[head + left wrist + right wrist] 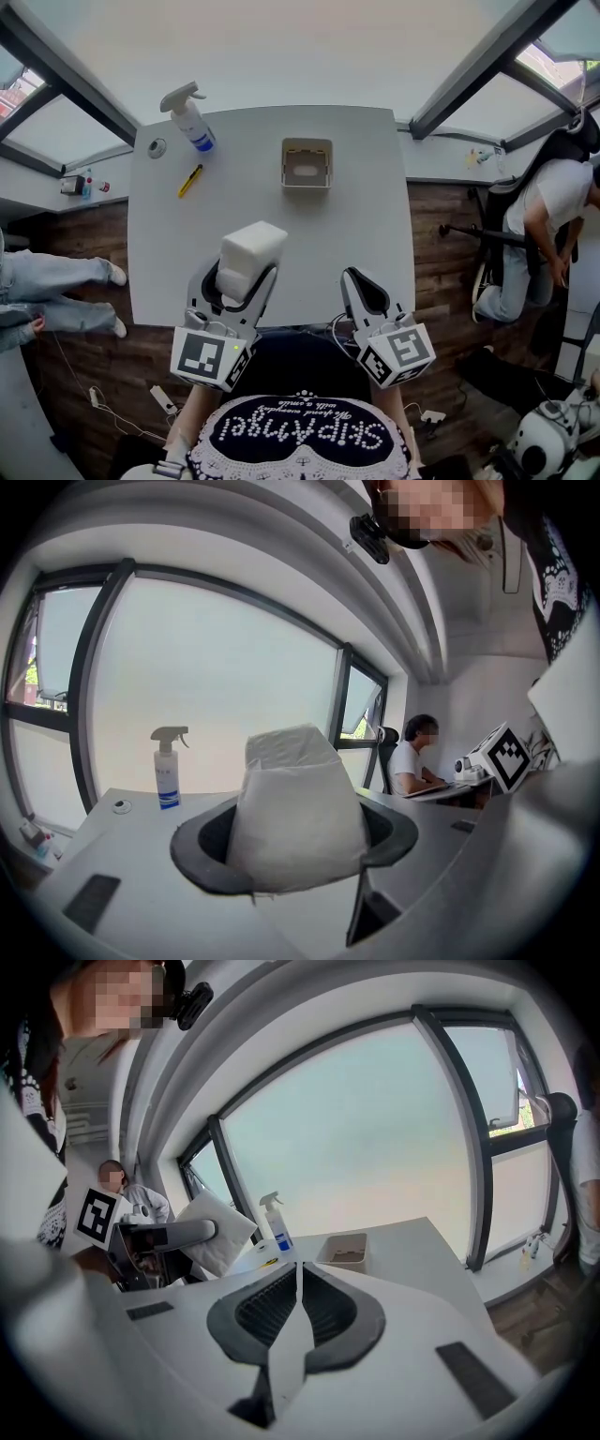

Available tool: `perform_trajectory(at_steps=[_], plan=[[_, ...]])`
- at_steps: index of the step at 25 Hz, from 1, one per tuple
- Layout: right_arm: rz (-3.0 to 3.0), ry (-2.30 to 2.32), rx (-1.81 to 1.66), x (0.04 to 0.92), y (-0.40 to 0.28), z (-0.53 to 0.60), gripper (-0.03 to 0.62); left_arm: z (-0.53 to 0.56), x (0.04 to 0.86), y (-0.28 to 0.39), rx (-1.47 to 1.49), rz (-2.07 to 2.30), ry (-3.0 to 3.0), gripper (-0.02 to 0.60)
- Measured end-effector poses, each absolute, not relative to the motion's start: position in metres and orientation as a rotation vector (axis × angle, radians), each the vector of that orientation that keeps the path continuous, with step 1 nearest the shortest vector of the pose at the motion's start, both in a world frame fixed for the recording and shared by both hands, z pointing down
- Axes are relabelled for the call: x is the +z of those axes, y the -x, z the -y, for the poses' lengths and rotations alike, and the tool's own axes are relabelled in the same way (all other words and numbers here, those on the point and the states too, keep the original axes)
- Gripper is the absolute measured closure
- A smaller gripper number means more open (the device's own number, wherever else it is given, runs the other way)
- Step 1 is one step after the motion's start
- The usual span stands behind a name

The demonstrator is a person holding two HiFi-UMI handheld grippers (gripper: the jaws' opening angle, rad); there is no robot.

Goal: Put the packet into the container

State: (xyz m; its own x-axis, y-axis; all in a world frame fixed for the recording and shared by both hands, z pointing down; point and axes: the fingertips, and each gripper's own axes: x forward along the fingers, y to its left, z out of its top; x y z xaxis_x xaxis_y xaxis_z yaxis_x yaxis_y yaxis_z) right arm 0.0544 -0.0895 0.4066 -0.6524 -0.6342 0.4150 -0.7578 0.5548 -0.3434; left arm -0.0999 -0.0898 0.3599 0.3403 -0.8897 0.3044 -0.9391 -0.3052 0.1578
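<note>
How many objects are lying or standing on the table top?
4: spray bottle far left, small round thing beside it, yellow cutter nearer, container far centre. The packet is held in the left gripper, so not counted.

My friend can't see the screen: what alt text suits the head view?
From above, the left gripper holds a white packet over the near edge of a grey table; the right gripper beside it is shut and empty. Farther back sit an open container, a spray bottle and a yellow cutter.
</note>
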Motion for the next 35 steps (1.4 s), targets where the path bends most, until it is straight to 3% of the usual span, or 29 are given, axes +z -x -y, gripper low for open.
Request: perform_trajectory(at_steps=[12, 35], plan=[[2.547, -0.991, 0.794, 0.419, -0.028, 0.078, 0.565, 0.117, 0.343, 0.1, 0.175, 1.654, -2.399, 0.293], [2.515, -1.026, 0.864, 0.43, -0.048, 0.092, 0.565, 0.209, 0.359, 0.076, 0.186, 1.669, -2.443, 0.295]])
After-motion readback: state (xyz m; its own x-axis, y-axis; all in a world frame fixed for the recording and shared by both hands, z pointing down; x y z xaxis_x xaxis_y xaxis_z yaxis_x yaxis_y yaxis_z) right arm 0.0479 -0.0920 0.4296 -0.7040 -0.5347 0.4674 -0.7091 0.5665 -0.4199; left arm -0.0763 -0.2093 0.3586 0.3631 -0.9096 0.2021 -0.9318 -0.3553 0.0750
